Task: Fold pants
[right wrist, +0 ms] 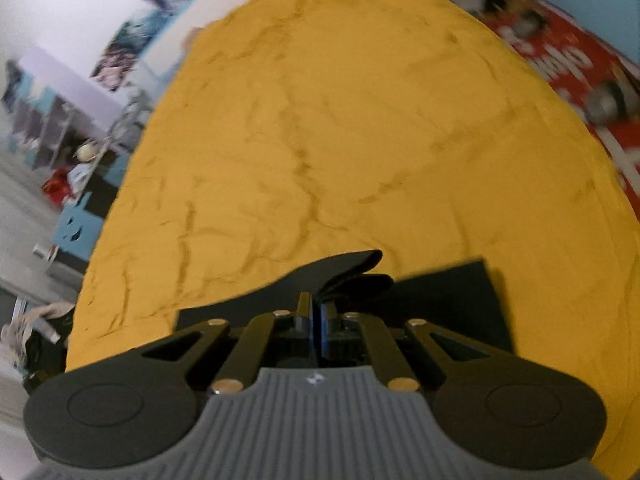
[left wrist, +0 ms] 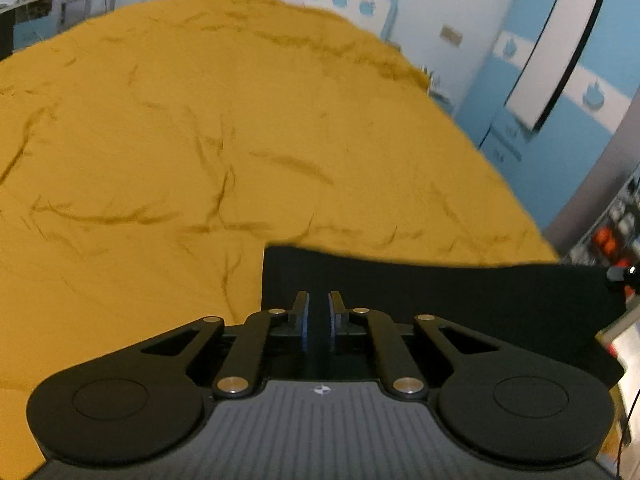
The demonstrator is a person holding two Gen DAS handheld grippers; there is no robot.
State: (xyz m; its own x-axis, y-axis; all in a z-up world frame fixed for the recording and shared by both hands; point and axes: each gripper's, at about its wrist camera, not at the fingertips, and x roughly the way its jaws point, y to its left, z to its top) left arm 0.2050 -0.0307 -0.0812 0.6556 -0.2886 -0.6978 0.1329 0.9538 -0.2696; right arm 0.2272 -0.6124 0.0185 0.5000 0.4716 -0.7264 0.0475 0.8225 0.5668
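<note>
Two wrist views show me black pants lying on a wrinkled mustard-yellow cloth.

Through the left wrist camera, my left gripper (left wrist: 319, 312) points down over the pants (left wrist: 460, 300), which spread as a flat black panel across the near right of the yellow cloth (left wrist: 200, 140). The fingers (left wrist: 303, 316) stand nearly closed with a narrow gap between their blue pads; black fabric lies under them, but I cannot tell whether they pinch it. Far behind are a blue and white wall and a dark-framed board on the right.

Through the right wrist camera, my right gripper (right wrist: 319, 312) has its fingers (right wrist: 304, 312) clamped together on the pants (right wrist: 440, 300): a folded lip of black fabric curls up just beyond the tips. Yellow cloth (right wrist: 340, 120) fills the far view, with a red printed sheet at the far right.
</note>
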